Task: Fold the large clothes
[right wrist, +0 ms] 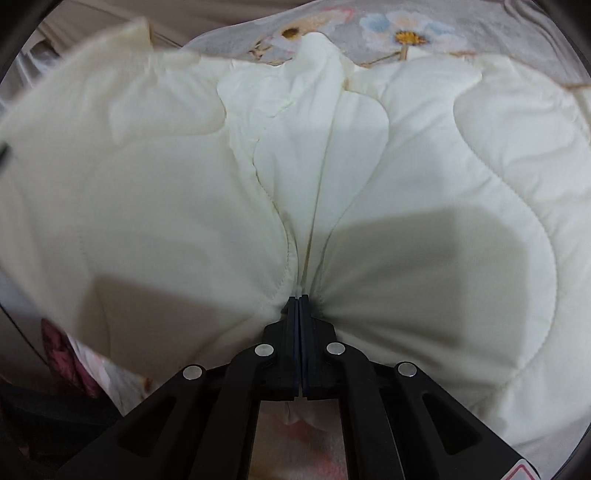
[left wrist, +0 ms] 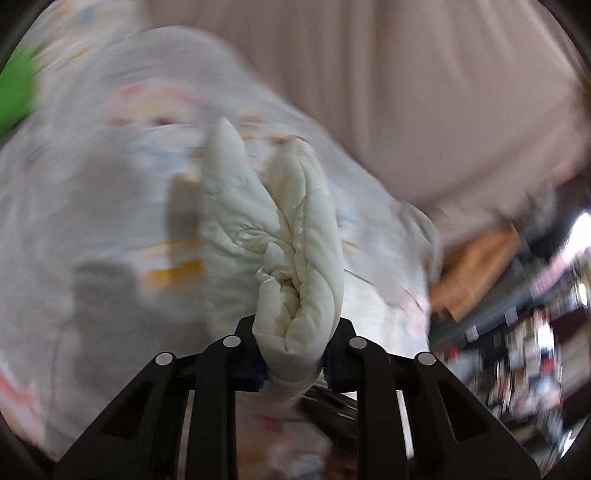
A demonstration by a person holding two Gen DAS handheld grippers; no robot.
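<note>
Clamped between the left gripper (left wrist: 295, 343) fingers: a thick bunched roll of cream quilted comforter (left wrist: 291, 236), rising straight ahead over the blurred floral side. Pinched flat in the right gripper (right wrist: 298, 301), nearly closed: thin comforter (right wrist: 424, 192) edge, fanning outward both ways.

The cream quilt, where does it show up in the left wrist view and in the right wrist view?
Left wrist: cream quilt, bunched roll at centre, clamped in the jaws.
Right wrist: it fills most of the frame, pinched at lower centre.
Shared landmark: floral fabric behind it.
</note>
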